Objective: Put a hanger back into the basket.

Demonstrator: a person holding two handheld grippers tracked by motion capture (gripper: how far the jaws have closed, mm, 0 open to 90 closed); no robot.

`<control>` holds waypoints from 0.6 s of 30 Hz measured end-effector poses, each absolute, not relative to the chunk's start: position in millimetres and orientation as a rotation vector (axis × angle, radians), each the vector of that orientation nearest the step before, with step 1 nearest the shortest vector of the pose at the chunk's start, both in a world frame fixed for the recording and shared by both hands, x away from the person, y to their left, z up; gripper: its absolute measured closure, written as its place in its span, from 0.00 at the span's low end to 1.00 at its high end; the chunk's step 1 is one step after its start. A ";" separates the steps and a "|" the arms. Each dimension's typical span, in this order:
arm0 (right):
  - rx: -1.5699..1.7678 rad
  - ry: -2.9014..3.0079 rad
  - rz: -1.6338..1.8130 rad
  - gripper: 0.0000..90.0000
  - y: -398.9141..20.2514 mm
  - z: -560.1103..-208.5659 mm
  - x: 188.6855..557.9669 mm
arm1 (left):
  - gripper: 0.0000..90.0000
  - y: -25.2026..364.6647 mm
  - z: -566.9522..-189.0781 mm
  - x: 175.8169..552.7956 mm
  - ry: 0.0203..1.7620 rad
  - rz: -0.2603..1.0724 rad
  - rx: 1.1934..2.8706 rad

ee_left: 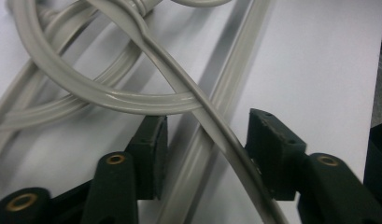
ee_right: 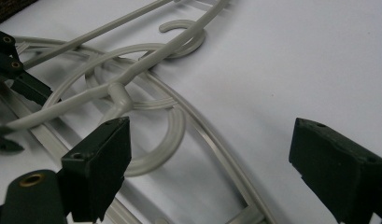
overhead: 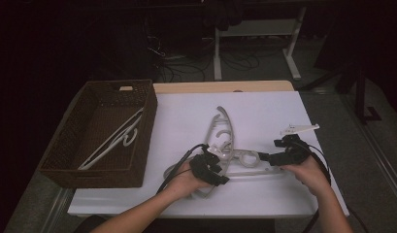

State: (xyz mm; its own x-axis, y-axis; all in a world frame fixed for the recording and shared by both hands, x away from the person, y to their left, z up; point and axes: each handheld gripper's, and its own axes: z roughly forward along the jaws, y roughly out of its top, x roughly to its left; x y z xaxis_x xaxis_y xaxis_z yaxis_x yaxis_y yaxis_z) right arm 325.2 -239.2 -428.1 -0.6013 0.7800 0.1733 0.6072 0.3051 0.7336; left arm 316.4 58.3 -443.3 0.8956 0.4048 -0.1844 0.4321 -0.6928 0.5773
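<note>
Two pale grey plastic hangers lie tangled on the white table (overhead: 264, 104), to the right of the brown wicker basket (overhead: 148, 116), which already holds another hanger (overhead: 113, 141). The upper tangled hanger (overhead: 224, 133) runs away from the person, its long axis roughly fore and aft; the lower hanger (overhead: 249, 165) lies crosswise beneath it.

The left gripper (overhead: 213, 170) is the nearer one to the basket and sits right over the crossing. In the left gripper view, an arm of the upper hanger (ee_left: 198, 107) passes diagonally between the jaws, touching the right pad (ee_left: 272, 154) while the left pad (ee_left: 153, 149) stands just clear; the jaws are half closed, not yet clamped.

The right gripper (overhead: 269, 157) points toward the hooks from the far side of the tangle. Its own view shows the jaws spread wide and empty, with the looped hooks (ee_right: 172, 126) ahead of the left pad (ee_right: 102, 163), a detail the high view blurs.
</note>
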 end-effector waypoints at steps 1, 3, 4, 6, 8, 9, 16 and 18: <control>1.275 2.356 1.176 0.14 -239.3 -428.2 325.2 | 0.57 61.1 -442.9 318.0 0.602 -0.062 2.417; 1.276 2.356 1.175 0.14 -239.4 -428.3 325.3 | 0.60 66.8 -442.4 321.2 0.612 -0.069 2.413; 1.277 2.356 1.174 0.14 -239.4 -428.4 325.3 | 0.61 69.8 -441.9 323.0 0.621 -0.073 2.411; 1.278 2.356 1.173 0.14 -239.4 -428.4 325.3 | 0.63 72.8 -441.5 324.9 0.625 -0.086 2.404; 1.276 2.356 1.170 0.14 -239.6 -428.6 325.4 | 0.64 79.5 -439.5 329.8 0.641 -0.122 2.381; 1.275 2.356 1.167 0.14 -239.6 -428.7 325.5 | 0.65 79.5 -439.5 329.8 0.641 -0.122 2.381; 1.274 2.358 1.160 0.14 -239.1 -429.2 325.5 | 0.68 83.0 -437.7 333.9 0.661 -0.116 2.358; 1.275 2.360 1.159 0.14 -238.9 -429.3 325.6 | 0.68 82.6 -438.2 335.3 0.670 -0.120 2.348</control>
State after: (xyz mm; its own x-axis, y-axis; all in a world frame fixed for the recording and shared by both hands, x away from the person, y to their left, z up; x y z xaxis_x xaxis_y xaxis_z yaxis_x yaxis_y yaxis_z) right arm 325.6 -238.9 -429.3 -0.5998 0.7828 0.1656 0.6096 0.3130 0.7283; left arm 335.3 82.6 -438.2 0.8629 0.4338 -0.2592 0.4968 -0.6342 0.5924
